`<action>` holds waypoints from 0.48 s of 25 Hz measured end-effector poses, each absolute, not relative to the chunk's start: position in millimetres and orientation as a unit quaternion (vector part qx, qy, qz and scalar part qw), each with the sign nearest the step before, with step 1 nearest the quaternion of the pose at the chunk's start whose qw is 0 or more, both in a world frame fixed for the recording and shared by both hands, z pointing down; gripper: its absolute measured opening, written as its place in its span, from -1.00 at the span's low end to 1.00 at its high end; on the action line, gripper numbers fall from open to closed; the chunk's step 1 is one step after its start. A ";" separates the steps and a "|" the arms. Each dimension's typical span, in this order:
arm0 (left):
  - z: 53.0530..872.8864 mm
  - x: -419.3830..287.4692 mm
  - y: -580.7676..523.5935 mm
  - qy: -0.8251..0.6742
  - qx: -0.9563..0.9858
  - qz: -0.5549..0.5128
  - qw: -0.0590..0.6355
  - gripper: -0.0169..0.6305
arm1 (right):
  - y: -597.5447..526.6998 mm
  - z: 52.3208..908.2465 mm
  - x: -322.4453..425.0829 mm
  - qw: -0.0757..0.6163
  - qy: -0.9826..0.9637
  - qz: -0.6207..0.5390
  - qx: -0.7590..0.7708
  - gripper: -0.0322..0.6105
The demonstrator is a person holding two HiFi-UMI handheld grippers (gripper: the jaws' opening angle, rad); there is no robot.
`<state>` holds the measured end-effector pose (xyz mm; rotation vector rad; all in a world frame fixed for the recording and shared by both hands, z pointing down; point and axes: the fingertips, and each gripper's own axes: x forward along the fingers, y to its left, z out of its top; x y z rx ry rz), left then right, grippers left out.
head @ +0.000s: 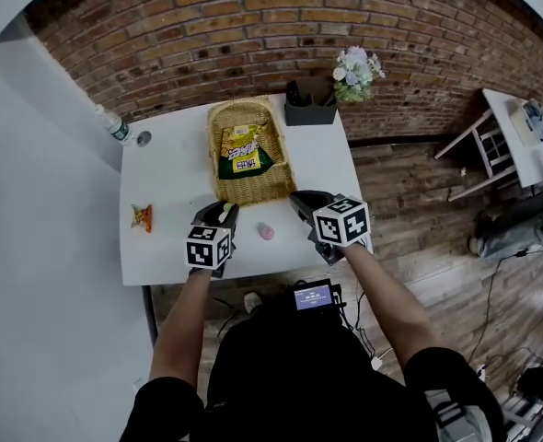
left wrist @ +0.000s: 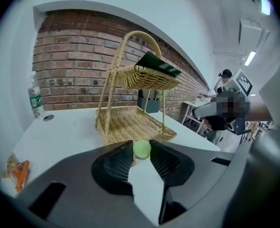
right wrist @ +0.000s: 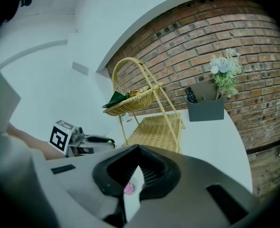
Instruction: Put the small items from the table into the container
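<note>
Head view: the left gripper (head: 224,212) and the right gripper (head: 301,201) hang over the near edge of the white worktop (head: 175,173). Both point at the wicker basket (head: 214,145), which stands just beyond their jaws. A yellow and green packet (head: 243,150) lies in the basket's top tier. A small pink item (head: 266,232) rests on the worktop between the two grippers, behind both sets of tips and apart from them. An orange snack packet (head: 142,216) lies well out to the left of the left jaws. A water bottle (head: 115,125) stands far ahead of them to the left, at the worktop's corner.

Left gripper view: the left gripper (left wrist: 141,144) has its jaws partly closed and pinching a small green-capped item (left wrist: 141,149) at the tips. The item is clear of the worktop. The basket (left wrist: 130,125) is straight ahead of the jaws, its lower tray close to the tips. The green packet (left wrist: 158,64) is in the upper tier, above them. The orange snack packet (left wrist: 17,167) lies low to the left of the jaws.

Right gripper view: the right gripper (right wrist: 136,152) has its jaws pressed together at the tips, with nothing between them. The pink item (right wrist: 129,189) shows low in the slit beneath the jaws, lying on the worktop. The basket (right wrist: 154,127) stands ahead of the tips, and a grey holder (right wrist: 205,108) with flowers (right wrist: 225,70) stands ahead to the right.
</note>
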<state>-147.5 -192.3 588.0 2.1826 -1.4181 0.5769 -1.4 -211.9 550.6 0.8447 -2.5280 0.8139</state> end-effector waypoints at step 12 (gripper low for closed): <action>608.0 -151.2 -224.1 -0.502 0.795 0.231 0.250 -0.59 | -233.5 561.0 -5.5 0.185 -0.888 0.300 0.297 -0.86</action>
